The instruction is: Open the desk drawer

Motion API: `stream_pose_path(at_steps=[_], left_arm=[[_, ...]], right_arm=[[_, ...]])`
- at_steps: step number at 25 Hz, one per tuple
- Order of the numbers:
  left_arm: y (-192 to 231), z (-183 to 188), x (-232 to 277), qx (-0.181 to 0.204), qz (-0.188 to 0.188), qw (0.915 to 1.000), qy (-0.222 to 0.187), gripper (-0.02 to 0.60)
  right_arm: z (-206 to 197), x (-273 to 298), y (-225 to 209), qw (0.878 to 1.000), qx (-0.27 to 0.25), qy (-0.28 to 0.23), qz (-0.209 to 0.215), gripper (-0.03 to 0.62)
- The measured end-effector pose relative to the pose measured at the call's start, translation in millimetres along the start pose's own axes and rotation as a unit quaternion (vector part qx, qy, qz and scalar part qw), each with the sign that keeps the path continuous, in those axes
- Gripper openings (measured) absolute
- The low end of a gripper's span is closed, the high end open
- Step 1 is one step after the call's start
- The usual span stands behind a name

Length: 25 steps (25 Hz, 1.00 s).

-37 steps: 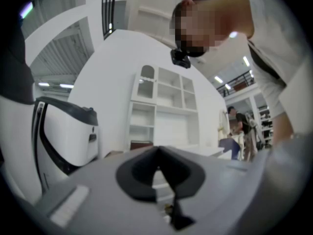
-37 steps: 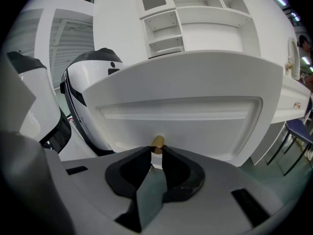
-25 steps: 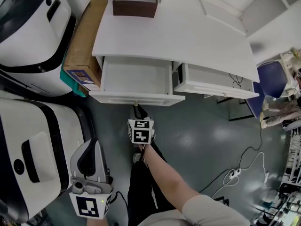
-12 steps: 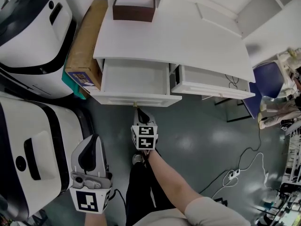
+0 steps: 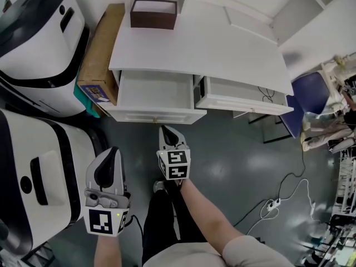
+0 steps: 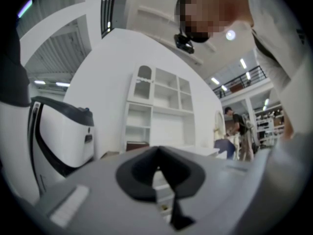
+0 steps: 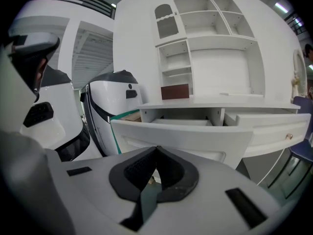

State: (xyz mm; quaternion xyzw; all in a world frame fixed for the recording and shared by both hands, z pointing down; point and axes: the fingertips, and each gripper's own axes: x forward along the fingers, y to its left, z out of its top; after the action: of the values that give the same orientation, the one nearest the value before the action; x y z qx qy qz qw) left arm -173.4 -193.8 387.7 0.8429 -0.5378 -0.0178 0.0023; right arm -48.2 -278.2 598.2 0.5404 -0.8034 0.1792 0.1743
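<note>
The white desk (image 5: 211, 43) has its left drawer (image 5: 156, 90) pulled out, empty inside, with a small brass knob (image 5: 155, 119) on its front panel. A second drawer (image 5: 239, 96) to the right also stands out. My right gripper (image 5: 167, 130) hangs just in front of the left drawer's knob, a little apart from it, shut with nothing held. In the right gripper view, the left drawer's front (image 7: 186, 138) fills the middle beyond the closed right gripper (image 7: 156, 151). My left gripper (image 5: 110, 152) is low at the left, beside a white machine, its black pads (image 6: 146, 173) together and empty.
A brown box (image 5: 153, 13) sits on the desk's back edge. A long cardboard box (image 5: 99, 49) leans at the desk's left side. Two large white machines (image 5: 39, 43) (image 5: 33, 171) crowd the left. A blue chair (image 5: 308, 93) and floor cables (image 5: 271, 204) lie right.
The right gripper's tips were at the left drawer's knob a second ago; now it has drawn back from the drawer front and risen. The left gripper stayed put.
</note>
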Motion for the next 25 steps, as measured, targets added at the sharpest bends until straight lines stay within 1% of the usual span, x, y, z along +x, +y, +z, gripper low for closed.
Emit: stream_pose_path(at_steps=[7, 15, 21, 25], left_arm=[[0, -5, 9, -0.001, -0.005, 0.9999, 0.014, 0.009], [-9, -2, 12, 0.011, -0.012, 0.9995, 0.027, 0.009], [-18, 11, 3, 0.012, -0.007, 0.9997, 0.019, 0.009], [-31, 25, -7, 0.016, -0.005, 0.9998, 0.012, 0.009]], right_arm=[[28, -33, 1, 0.999, -0.006, -0.029, 0.021, 0.002], [54, -74, 3, 0.998, -0.017, -0.057, 0.032, 0.002], [73, -112, 6, 0.996, -0.027, -0.072, 0.041, 0.002], [90, -145, 2, 0.995, -0.031, -0.093, 0.034, 0.002]])
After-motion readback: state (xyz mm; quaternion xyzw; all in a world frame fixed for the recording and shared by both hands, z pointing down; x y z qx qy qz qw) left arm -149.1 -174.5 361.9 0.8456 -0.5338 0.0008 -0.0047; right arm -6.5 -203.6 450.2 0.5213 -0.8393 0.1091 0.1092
